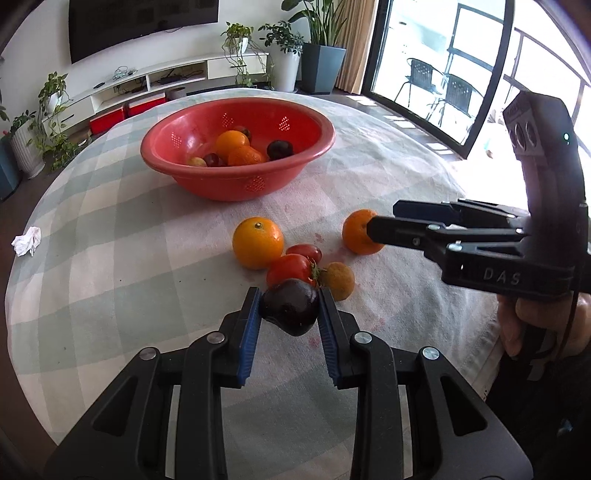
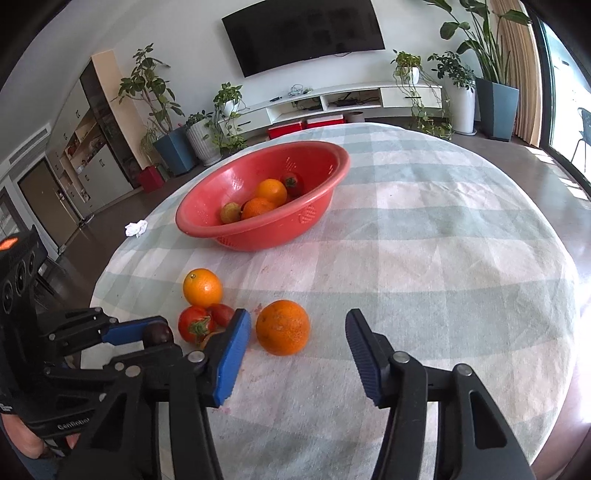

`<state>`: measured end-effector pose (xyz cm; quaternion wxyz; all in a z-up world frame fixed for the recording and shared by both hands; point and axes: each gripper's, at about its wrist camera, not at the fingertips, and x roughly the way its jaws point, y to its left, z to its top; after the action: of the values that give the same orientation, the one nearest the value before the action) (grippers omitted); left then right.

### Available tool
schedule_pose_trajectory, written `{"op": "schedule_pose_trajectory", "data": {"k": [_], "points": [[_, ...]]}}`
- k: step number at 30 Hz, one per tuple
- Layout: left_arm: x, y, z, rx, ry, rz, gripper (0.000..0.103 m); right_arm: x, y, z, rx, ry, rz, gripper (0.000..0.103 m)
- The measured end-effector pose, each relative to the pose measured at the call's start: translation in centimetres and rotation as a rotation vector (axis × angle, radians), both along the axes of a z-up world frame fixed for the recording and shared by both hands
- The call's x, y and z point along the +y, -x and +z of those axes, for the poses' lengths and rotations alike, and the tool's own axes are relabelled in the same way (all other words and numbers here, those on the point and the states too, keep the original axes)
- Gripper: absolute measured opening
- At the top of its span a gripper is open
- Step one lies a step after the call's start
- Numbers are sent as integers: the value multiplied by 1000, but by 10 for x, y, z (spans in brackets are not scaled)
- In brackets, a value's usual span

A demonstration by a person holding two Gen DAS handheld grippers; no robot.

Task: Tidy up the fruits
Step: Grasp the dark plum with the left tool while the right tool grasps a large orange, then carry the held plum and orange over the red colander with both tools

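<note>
left claw (image 1: 290,314) clamped on dark plum (image 1: 291,310); right claw (image 2: 297,354) apart, straddling orange (image 2: 282,326) near counter's (image 2: 443,258) front edge.

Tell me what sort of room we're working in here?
Most likely a home living room. A wall-mounted TV hangs above a low white media console, potted houseplants line the walls, and glass doors open onto a balcony with chairs.
</note>
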<state>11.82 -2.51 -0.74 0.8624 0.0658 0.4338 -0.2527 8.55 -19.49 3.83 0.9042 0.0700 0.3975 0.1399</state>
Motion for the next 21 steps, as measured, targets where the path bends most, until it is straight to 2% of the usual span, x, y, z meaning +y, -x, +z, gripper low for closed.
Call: {"op": "schedule_pose_trajectory", "data": {"k": [3, 9, 17, 21], "points": [[6, -1, 2, 5, 19, 13, 28, 10, -3, -3, 18, 32, 27, 47], [10, 0, 2, 9, 40, 18, 28, 19, -11, -13, 66, 72, 46, 45], [10, 1, 0, 13, 39, 16, 28, 21, -13, -16, 71, 79, 46, 42], [9, 1, -1, 14, 33, 18, 28, 17, -16, -16, 76, 47, 38, 39]]}}
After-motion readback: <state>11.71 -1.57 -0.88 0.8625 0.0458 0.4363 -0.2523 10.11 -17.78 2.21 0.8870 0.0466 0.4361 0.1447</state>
